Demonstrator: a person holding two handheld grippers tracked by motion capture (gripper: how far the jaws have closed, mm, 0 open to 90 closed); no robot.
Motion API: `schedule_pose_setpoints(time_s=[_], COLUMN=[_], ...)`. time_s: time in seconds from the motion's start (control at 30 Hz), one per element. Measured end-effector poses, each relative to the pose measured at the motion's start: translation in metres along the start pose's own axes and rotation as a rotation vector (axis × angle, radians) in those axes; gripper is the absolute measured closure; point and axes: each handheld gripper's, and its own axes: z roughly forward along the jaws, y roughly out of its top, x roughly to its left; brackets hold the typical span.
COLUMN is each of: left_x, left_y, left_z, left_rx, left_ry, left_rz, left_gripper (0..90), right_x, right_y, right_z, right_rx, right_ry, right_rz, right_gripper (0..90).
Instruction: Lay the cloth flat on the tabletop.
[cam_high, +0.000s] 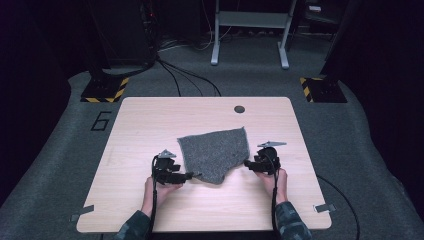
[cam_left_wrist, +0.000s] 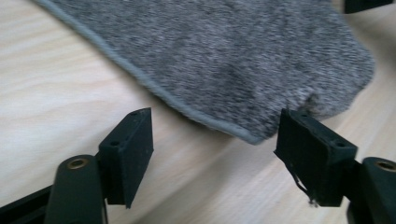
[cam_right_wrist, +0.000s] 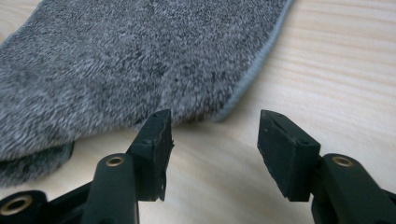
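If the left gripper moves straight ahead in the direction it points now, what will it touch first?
Most likely the near corner of the grey cloth. The left gripper has open jaws, and the cloth's hemmed edge lies just ahead between them on the table. How close the jaws are is hard to judge.

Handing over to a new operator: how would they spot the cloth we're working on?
On the light wooden table, look between the left gripper and right gripper. The grey fuzzy cloth lies flat there, with a stitched hem, the sole soft thing on the tabletop.
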Motion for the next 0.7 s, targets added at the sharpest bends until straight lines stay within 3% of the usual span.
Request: schedule_pose_setpoints(time_s=[0.17, 0.23, 0.37, 0.4, 0.47, 0.7], left_x=[-0.004, -0.003, -0.001, 0.001, 0.004, 0.02], left_y=[0.003, 0.005, 0.007, 0.01, 0.012, 0.025], left_z=[0.006, 0.01, 0.012, 0.013, 0.012, -0.007], left_rx=[0.006, 0.027, 0.024, 0.017, 0.015, -0.014], left_ry=[0.013, 0.014, 0.012, 0.005, 0.005, 0.01], left_rz=[0.022, 0.044, 0.066, 0.071, 0.083, 0.07], left_gripper=[46.7, 60.0, 82.1, 84.5, 85.9, 86.1], right_x=[0.001, 0.001, 0.001, 0.003, 0.005, 0.014], right_y=[0.009, 0.011, 0.015, 0.019, 0.022, 0.029], right_z=[0.012, 0.016, 0.021, 0.024, 0.026, 0.012], right_rx=[0.015, 0.024, 0.017, 0.01, 0.009, -0.046], right_ry=[-0.024, -0.04, -0.036, -0.035, -0.039, -0.052], right_rz=[0.003, -0.014, -0.011, -0.022, -0.043, -0.073], right_gripper=[52.8, 59.0, 68.1, 77.6, 85.8, 89.8])
